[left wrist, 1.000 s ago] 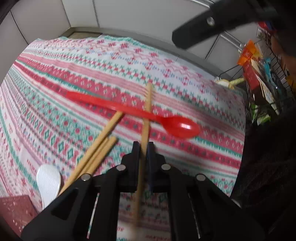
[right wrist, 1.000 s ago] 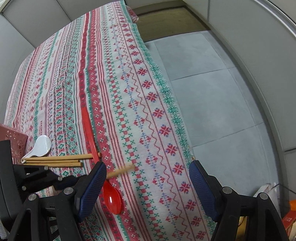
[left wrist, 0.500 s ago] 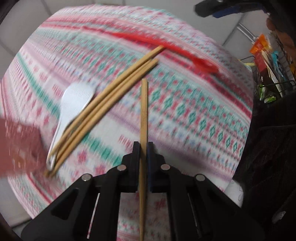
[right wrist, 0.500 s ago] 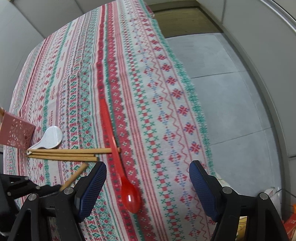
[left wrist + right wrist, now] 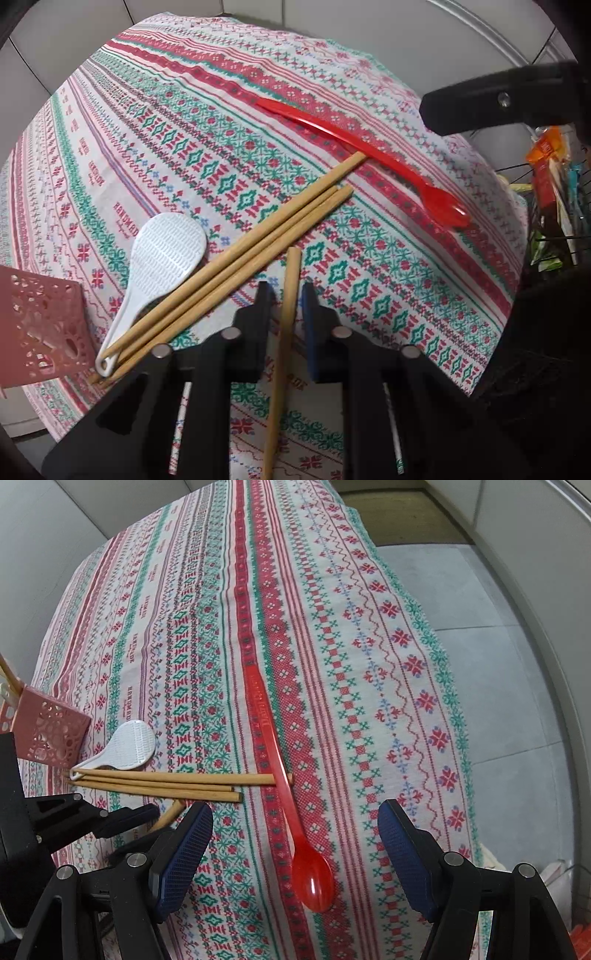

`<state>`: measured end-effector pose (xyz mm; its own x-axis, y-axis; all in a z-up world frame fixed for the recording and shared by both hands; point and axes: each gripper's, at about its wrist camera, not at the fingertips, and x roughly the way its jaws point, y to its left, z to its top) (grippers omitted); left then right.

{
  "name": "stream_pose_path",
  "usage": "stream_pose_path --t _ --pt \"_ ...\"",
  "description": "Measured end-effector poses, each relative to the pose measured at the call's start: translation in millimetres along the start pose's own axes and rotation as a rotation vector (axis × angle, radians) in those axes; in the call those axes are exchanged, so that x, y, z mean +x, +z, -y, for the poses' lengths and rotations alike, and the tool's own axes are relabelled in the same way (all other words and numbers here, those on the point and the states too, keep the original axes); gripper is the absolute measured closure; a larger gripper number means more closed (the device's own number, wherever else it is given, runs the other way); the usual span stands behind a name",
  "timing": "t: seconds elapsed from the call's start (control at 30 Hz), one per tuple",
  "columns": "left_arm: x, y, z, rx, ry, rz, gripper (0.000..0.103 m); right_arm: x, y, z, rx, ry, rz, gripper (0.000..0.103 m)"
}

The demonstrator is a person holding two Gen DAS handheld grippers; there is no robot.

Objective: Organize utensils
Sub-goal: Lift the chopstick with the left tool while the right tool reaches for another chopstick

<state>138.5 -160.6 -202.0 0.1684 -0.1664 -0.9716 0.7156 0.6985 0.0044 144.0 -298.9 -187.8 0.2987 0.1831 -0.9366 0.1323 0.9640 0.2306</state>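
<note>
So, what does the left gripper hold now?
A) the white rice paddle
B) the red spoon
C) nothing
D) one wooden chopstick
D: the left gripper is shut on a single wooden chopstick, while the red spoon and white rice paddle lie on the tablecloth.

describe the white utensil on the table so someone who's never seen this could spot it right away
On the patterned tablecloth, look beside the pink perforated holder. Against it lies a white rice paddle, its handle end touching three wooden chopsticks. It is the only white piece, with a broad bumpy blade, unlike the slim red spoon.
</note>
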Motion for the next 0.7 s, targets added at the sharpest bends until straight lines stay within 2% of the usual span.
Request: stream_pose_path --t 0.17,0.47,0.57,0.63,0.7 --pt "-6.4 -12.1 -16.5 -0.089 0.000 -0.032 0.095 5.4 -0.4 -5.3 -0.011 0.017 -0.011 0.028" --pt "-61.6 -67.1 -60.1 -0.240 -0.031 0.063 0.095 24.8 -4.4 -53.0 -0.147 0.160 -0.039 0.057" --pt "-74.6 -80.7 -63.5 -0.295 -0.040 0.100 0.095 41.9 1.2 -72.8 -0.194 0.163 -0.056 0.063" --pt "-80.4 -91.1 -66.5 -0.315 -0.043 0.116 0.095 52.3 2.3 -83.6 -0.212 0.162 -0.079 0.075" --pt "-84.3 -99.2 -68.7 -0.322 -0.045 0.122 0.095 65.7 1.9 -95.1 -0.232 0.139 -0.101 0.081"
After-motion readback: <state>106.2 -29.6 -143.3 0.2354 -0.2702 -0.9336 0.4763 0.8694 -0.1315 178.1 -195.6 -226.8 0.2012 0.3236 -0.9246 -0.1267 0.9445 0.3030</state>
